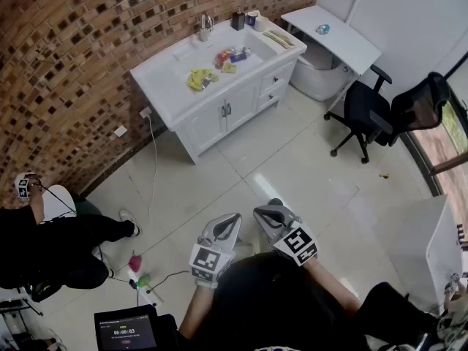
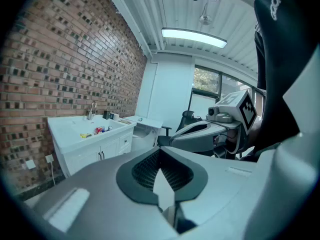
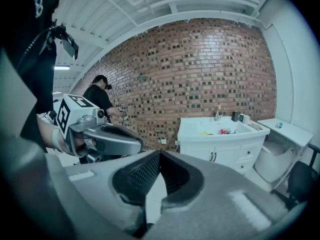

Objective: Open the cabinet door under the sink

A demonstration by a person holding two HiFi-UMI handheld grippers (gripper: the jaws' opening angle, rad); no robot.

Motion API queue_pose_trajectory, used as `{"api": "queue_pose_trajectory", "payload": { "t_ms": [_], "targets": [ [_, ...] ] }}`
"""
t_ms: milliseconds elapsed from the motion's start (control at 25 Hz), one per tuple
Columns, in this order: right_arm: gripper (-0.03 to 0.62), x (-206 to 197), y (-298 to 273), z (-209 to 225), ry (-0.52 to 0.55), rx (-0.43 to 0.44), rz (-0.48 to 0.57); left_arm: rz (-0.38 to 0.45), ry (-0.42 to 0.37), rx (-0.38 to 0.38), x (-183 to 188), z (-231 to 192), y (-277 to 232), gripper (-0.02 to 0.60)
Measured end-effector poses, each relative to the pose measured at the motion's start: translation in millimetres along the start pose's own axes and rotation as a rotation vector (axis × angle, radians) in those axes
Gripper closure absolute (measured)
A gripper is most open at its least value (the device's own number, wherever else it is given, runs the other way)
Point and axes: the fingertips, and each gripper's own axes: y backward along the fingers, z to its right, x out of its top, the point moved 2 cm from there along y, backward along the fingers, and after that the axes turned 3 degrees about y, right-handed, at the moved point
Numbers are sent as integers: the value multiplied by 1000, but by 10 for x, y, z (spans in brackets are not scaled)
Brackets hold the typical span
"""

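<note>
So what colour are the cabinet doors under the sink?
White cabinet doors, dark handles; clearest in head view.

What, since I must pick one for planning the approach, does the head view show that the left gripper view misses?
Only the head view shows the tablet, a person in black and the left gripper from outside. Only the left gripper view shows the ceiling light and its own fingers together, holding nothing. Both show the sink cabinet, doors shut, and the right gripper.
</note>
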Motion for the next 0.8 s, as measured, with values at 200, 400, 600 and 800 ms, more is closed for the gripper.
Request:
{"api": "queue_pose_trajectory", "payload": {
  "t_ms": [200, 400, 600, 800],
  "targets": [
    [605, 24, -132, 177, -7, 6, 0, -15, 16, 13, -9, -215, -133, 566],
    [605, 105, -263, 401, -10, 22, 6, -19, 24, 34, 86, -370, -290, 566],
    [605, 149, -356, 695, -11, 36, -3, -39, 14, 45, 219, -531, -555, 566],
    [605, 166, -438, 1157, -35, 28, -7, -46, 16, 42, 376, -618, -927, 566]
  ]
}}
